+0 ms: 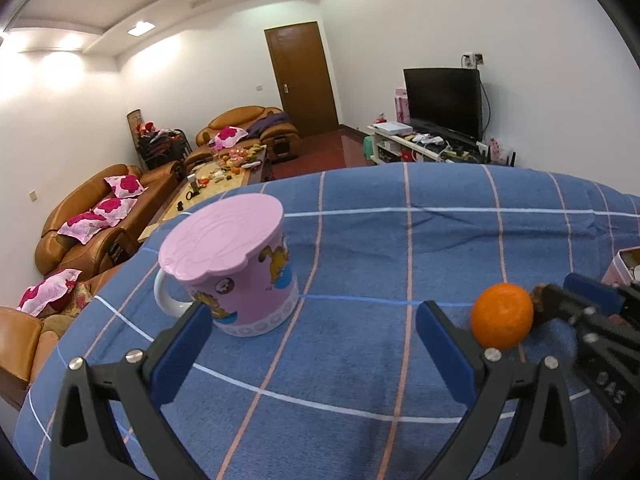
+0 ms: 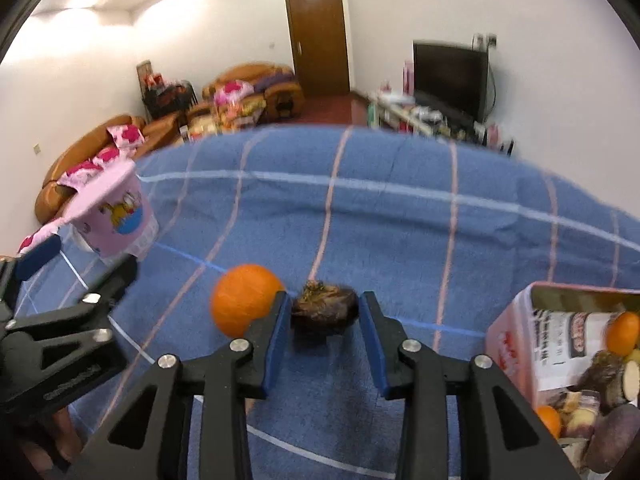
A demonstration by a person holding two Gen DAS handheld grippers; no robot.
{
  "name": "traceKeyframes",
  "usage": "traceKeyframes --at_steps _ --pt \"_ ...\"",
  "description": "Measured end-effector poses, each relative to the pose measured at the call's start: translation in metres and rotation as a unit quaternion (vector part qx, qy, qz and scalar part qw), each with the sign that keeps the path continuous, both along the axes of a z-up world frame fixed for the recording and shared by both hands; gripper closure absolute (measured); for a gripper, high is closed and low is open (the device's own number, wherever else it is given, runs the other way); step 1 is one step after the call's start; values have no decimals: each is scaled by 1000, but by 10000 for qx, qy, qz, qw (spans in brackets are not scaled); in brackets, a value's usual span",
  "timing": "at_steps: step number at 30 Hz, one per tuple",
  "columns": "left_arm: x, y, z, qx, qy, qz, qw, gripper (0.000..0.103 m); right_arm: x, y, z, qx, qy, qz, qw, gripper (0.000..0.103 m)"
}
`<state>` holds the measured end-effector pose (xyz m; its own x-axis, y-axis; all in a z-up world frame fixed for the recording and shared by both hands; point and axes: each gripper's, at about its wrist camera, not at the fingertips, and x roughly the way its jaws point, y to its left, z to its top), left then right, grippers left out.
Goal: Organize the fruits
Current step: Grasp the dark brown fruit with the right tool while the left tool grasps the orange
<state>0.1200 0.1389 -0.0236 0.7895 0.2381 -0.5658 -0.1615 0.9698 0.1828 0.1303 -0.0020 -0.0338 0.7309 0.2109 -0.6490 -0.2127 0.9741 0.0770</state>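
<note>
A dark brown, rough-skinned fruit lies on the blue checked cloth, and my right gripper is shut on it, one blue pad against each side. An orange rests on the cloth just left of it, touching the outside of the left finger. In the left wrist view the same orange sits beside my left gripper's right finger. My left gripper stands wide open with only cloth between its fingers.
A pink lidded cartoon mug stands on the cloth behind the left gripper's left finger. A pink tin box at the right holds oranges and other produce. Sofas, a coffee table and a TV lie beyond the cloth's far edge.
</note>
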Motion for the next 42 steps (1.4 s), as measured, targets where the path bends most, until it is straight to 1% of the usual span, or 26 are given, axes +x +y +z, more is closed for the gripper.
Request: traceKeyframes --at_steps 2,4,7,10,14,17,19,21,22,24,26,27,28,30,32,34,37,38,39,40,42 --pt "-1 0 -1 -3 2 -19 10000 0 -10 -1 6 50 -212 5 9998 75" --pt "0 -1 -2 23 26 -23 10000 0 -15 -2 8 52 -308 -1 9995 75" --pt "0 -1 -3 34 47 -15 10000 0 -13 -5 7 131 -217 10 9997 75" --pt "1 0 -3 1 54 -1 10000 0 -13 -15 6 323 -139 -54 9994 75" --pt "2 0 -3 -30 67 1 10000 0 -15 -27 0 670 55 16 9977 75" --pt "1 0 -3 -22 64 -20 10000 0 -16 -33 -1 737 104 36 9972 75" --pt "1 1 -4 -34 77 -41 10000 0 -12 -33 -4 695 241 33 9973 75" --pt "0 1 -4 -44 83 -49 9999 0 -4 -29 -10 629 468 108 9969 74" --pt "0 0 -4 -39 82 -47 9999 0 -2 -26 -11 551 508 139 9971 74" --pt "0 0 -4 -41 84 -47 9999 0 2 -19 -10 266 448 211 9984 74" --pt "0 0 -4 -43 96 -56 9999 0 6 -13 -12 -47 444 280 9986 69" --pt "0 0 -4 -42 103 -60 9999 0 8 -12 -12 -92 459 301 9984 62" --pt "1 0 -4 -42 106 -66 9999 0 10 -11 -13 -139 492 277 9983 58" --pt "1 0 -4 -54 108 -82 9999 0 16 -13 -15 -108 581 233 9980 57" --pt "0 -1 -3 -91 116 -112 9998 0 25 -14 -22 -44 839 227 9962 57" --pt "1 0 -3 -93 124 -111 9998 0 28 -16 -24 104 905 321 9953 51" --pt "1 1 -4 -102 152 -105 9998 0 27 -11 -24 -73 884 364 9954 52" --pt "1 2 -4 -117 158 -107 9998 0 25 -7 -24 -263 870 384 9951 52" --pt "1 2 -4 -126 160 -108 9997 0 23 -4 -24 -447 848 376 9947 57" --pt "0 3 -3 -138 160 -107 9997 0 21 -1 -24 -575 820 383 9942 58" --pt "1 4 -3 -161 164 -112 9997 0 14 0 -23 -648 786 382 9941 58"
